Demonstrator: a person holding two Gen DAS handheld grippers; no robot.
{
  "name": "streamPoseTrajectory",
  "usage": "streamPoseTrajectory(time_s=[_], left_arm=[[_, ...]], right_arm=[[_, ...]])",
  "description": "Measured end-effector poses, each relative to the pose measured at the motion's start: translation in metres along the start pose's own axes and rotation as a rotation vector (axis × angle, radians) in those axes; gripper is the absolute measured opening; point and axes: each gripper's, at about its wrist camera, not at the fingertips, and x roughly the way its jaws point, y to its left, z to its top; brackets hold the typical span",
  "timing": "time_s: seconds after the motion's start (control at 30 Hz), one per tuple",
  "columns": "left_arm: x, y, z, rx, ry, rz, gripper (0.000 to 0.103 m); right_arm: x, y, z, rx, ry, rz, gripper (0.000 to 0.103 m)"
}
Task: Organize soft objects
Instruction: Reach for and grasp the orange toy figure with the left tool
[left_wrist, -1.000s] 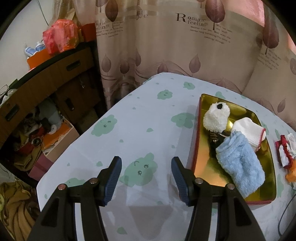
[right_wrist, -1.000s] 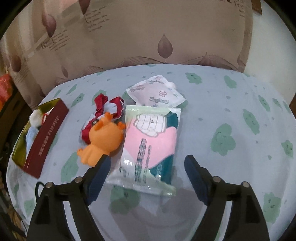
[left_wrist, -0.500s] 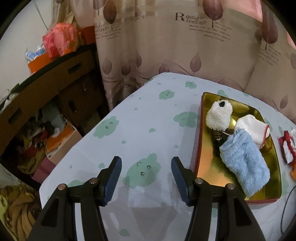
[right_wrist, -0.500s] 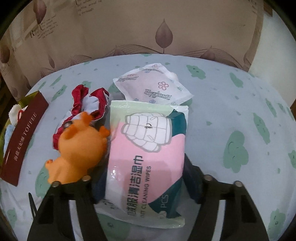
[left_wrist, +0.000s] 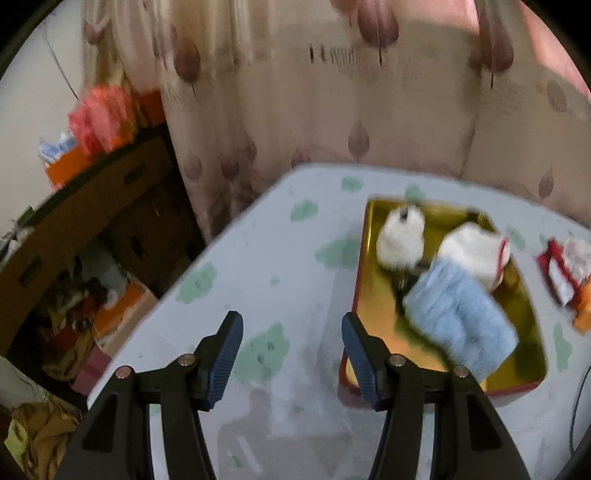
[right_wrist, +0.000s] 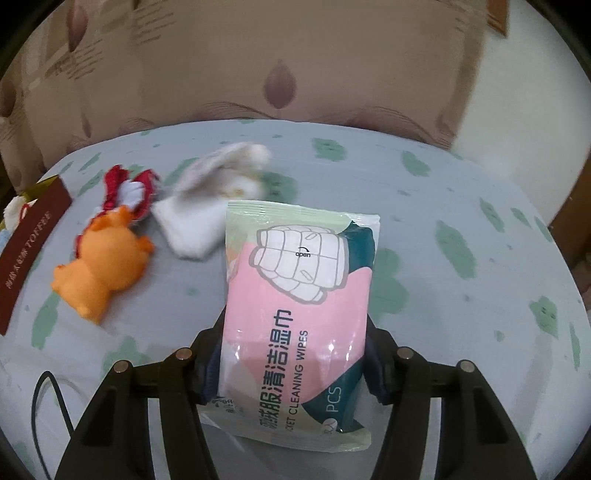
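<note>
1. The right gripper (right_wrist: 291, 363) has just been closing its fingers (right_wrist: 208, 363) on the near end of the pack of wipes (right_wrist: 299, 291), and they now pinch its two long edges; only that end is held, so the slick film could slide out on the lift
2. The pack looks floppy; its free far end may sag and sweep the white pouch (right_wrist: 214, 206) or the orange toy (right_wrist: 99, 266) lying near it on the worktop (right_wrist: 461, 229)
3. The left gripper (left_wrist: 291, 354) hangs open and empty just beside the gold tray (left_wrist: 517, 280), which already holds a blue cloth (left_wrist: 458, 314), leaving little room for the pack
</note>
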Motion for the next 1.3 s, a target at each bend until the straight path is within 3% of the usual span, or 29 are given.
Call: streamPoseTrajectory(time_s=[0.07,0.17,0.3,0.43,0.57,0.73,0.97,1.3], left_arm=[[-0.016,0.001,0.008,-0.026,-0.045,-0.009,0.057],[-0.030,-0.004,0.018,-0.051,-0.049,-0.089,0.058],[-0.042,-0.038,0.027,-0.001,-0.034,-0.199,0.058],[-0.059,-0.099,0.030,0.142,-0.038,-0.323,0.058],[-0.071,-0.172,0.028,0.306,0.001,-0.495,0.058],[-0.070,-0.245,0.025,0.411,0.066,-0.610,0.058],[-0.055,-0.310,0.021,0.460,0.133,-0.666,0.058],[-0.028,-0.337,0.022,0.426,0.217,-0.666,0.058]], right_arm=[[0.000,-0.011,-0.004,0.008,0.001,-0.013,0.057],[-0.001,-0.031,-0.009,0.036,0.003,-0.025,0.057],[-0.003,-0.054,-0.016,0.065,0.002,-0.036,0.057],[-0.002,-0.067,-0.020,0.098,0.006,-0.010,0.057],[0.002,-0.067,-0.019,0.090,0.019,-0.012,0.059],[0.003,-0.065,-0.019,0.081,0.023,-0.020,0.060],[0.004,-0.064,-0.020,0.076,0.030,-0.021,0.062],[0.004,-0.064,-0.020,0.079,0.031,-0.017,0.063]])
